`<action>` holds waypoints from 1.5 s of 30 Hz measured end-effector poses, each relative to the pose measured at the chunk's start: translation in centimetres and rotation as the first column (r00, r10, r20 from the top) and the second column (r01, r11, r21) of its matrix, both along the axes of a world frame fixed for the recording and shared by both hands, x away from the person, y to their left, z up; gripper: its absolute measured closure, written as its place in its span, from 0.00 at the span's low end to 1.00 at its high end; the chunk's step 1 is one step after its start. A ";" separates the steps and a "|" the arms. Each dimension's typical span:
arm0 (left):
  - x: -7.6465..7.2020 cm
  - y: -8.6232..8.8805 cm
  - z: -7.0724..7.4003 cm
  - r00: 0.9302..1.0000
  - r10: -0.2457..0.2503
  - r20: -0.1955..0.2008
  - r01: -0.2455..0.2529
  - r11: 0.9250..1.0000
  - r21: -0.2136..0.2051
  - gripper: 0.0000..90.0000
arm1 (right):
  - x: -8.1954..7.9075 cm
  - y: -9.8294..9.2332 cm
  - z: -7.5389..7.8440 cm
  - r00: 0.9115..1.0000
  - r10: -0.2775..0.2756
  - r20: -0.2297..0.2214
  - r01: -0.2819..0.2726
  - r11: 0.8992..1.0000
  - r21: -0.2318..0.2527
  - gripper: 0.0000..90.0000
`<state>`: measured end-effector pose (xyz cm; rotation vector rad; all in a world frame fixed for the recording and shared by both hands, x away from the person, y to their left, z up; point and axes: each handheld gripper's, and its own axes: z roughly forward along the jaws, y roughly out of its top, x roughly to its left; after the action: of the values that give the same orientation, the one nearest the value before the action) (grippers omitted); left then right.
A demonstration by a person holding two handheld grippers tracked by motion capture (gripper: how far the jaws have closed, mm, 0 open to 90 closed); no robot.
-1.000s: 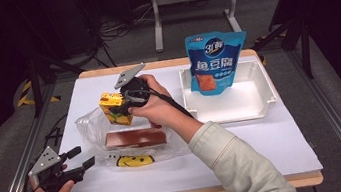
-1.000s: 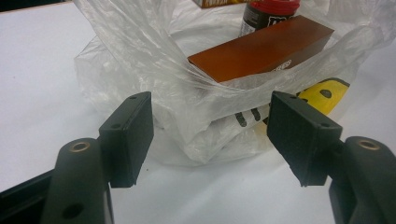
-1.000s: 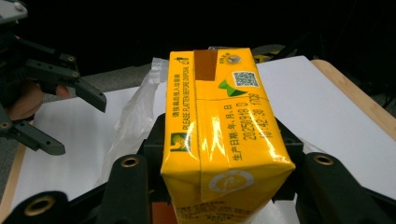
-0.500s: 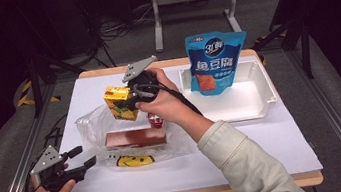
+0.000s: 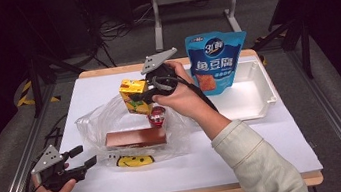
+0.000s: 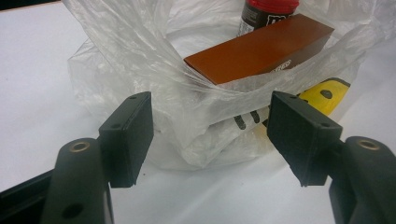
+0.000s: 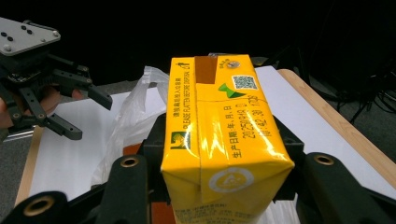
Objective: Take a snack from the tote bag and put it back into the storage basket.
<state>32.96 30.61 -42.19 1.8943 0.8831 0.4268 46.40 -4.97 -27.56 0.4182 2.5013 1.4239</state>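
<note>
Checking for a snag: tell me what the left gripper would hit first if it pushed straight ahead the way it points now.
Probably the clear plastic bag: its crumpled near wall bulges between the open jaws of the left gripper. The brown box lies behind it inside; depth is hard to judge.

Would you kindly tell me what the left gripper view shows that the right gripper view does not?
Left gripper view alone: the brown box seen whole inside the clear plastic bag, a red-capped bottle behind it, and a yellow smiley print between open tongs. Right gripper view alone: the yellow juice carton clamped in the right tongs, with the left tongs farther off. Both share the bag and the white table.
</note>
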 end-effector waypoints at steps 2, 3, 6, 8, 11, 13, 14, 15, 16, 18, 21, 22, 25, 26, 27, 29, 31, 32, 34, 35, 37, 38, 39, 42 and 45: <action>0.0 0.0 0.0 1.000 0.000 -0.002 0.000 1.000 0.000 0.36 | 0.0 -0.7 0.1 1.000 -0.005 0.003 0.005 1.000 -0.002 0.60; 0.0 0.0 0.0 1.000 0.000 -0.003 0.000 1.000 0.000 0.36 | 0.0 -1.0 0.2 1.000 -0.007 0.003 0.007 1.000 -0.003 0.60; 0.0 0.0 0.0 1.000 0.000 -0.004 0.000 1.000 -0.001 0.36 | 0.0 -2.0 0.3 1.000 -0.019 0.008 0.019 1.000 -0.001 0.60; 0.0 -0.1 0.0 1.000 0.002 -0.005 -0.002 1.000 -0.001 0.36 | 0.1 -2.6 0.5 1.000 -0.028 0.011 0.028 1.000 -0.001 0.59; 0.0 -0.1 0.0 1.000 0.001 -0.003 -0.001 1.000 -0.002 0.36 | 0.1 -3.5 0.7 0.999 -0.044 0.014 0.044 0.999 -0.001 0.59; 0.0 -0.1 0.0 1.000 0.001 -0.003 -0.001 1.000 -0.001 0.36 | 0.2 -4.1 0.8 0.998 -0.053 0.017 0.053 0.999 0.001 0.60; 0.0 -0.1 0.0 1.000 0.002 -0.003 -0.002 1.000 -0.001 0.36 | 0.2 -4.4 0.8 0.998 -0.058 0.016 0.058 0.998 0.003 0.60; 0.0 -0.1 0.0 1.000 0.001 -0.003 -0.001 1.000 0.000 0.36 | 0.2 -4.7 0.9 0.998 -0.063 0.018 0.063 0.998 0.004 0.60; 0.0 -0.1 0.0 1.000 0.000 -0.002 0.000 1.000 0.000 0.36 | 0.2 -5.0 0.9 0.997 -0.069 0.018 0.069 0.998 0.004 0.60; 0.0 -0.1 0.0 1.000 0.000 -0.002 0.000 1.000 0.001 0.36 | 0.2 -5.3 1.0 0.997 -0.075 0.021 0.075 0.997 0.005 0.59; 0.1 -0.1 0.0 1.000 -0.001 -0.002 0.001 1.000 0.003 0.36 | 0.4 -6.4 1.2 0.996 -0.090 0.025 0.090 0.996 0.012 0.59; 0.1 -0.1 0.0 1.000 -0.001 -0.002 0.001 1.000 0.003 0.36 | 0.4 -6.9 1.3 0.995 -0.100 0.026 0.100 0.995 0.013 0.60; 0.1 -0.2 0.0 1.000 -0.001 -0.004 0.001 1.000 0.004 0.36 | 0.6 -7.8 1.4 0.993 -0.117 0.031 0.117 0.993 0.007 0.60; 0.1 -0.2 0.0 1.000 -0.001 -0.005 0.001 1.000 0.006 0.36 | 0.7 -8.1 1.5 0.992 -0.124 0.032 0.124 0.992 0.006 0.60; 0.1 -0.2 0.0 1.000 0.000 -0.006 0.001 1.000 0.007 0.36 | 0.7 -8.5 1.5 0.991 -0.132 0.031 0.132 0.991 0.007 0.59; 0.1 -0.2 0.0 1.000 0.000 -0.006 0.000 1.000 0.007 0.36 | 0.9 -9.2 1.6 0.989 -0.147 0.031 0.147 0.989 0.009 0.59; 0.1 -0.2 0.0 1.000 0.001 -0.006 -0.001 1.000 0.007 0.36 | 1.0 -9.7 1.7 0.987 -0.156 0.036 0.155 0.988 0.011 0.59; 0.1 -0.2 0.0 1.000 0.001 -0.006 -0.001 1.000 0.005 0.36 | 1.1 -10.2 1.7 0.986 -0.163 0.036 0.163 0.987 0.014 0.59; 0.1 -0.2 0.0 1.000 0.000 -0.006 0.000 1.000 0.005 0.36 | 1.3 -10.9 1.7 0.984 -0.173 0.036 0.172 0.985 0.011 0.59; 0.1 -0.2 0.0 1.000 0.002 -0.009 -0.002 1.000 0.007 0.36 | 1.4 -11.1 1.7 0.983 -0.178 0.036 0.178 0.984 0.008 0.59; 0.1 -0.2 -0.1 1.000 0.002 -0.008 -0.002 1.000 0.006 0.36 | 1.5 -11.6 1.7 0.982 -0.187 0.036 0.187 0.982 0.002 0.59; 0.1 -0.2 0.0 1.000 0.002 -0.008 -0.002 1.000 0.006 0.36 | 1.6 -11.9 1.7 0.980 -0.194 0.037 0.194 0.981 0.004 0.59; 0.1 -0.2 0.0 1.000 0.002 -0.008 -0.002 1.000 0.006 0.36 | 1.7 -12.3 1.6 0.979 -0.201 0.035 0.201 0.980 0.005 0.59; 0.1 -0.2 -0.1 1.000 0.003 -0.008 -0.003 1.000 0.005 0.36 | 1.8 -12.8 1.5 0.977 -0.210 0.031 0.210 0.978 0.005 0.59; 0.1 -0.2 -0.1 1.000 0.002 -0.008 -0.002 1.000 0.005 0.36 | 2.1 -13.5 1.3 0.974 -0.223 0.031 0.223 0.975 0.006 0.59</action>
<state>33.07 30.37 -42.26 1.9017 0.8903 0.4231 48.54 -18.49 -26.29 0.6493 2.3424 1.3348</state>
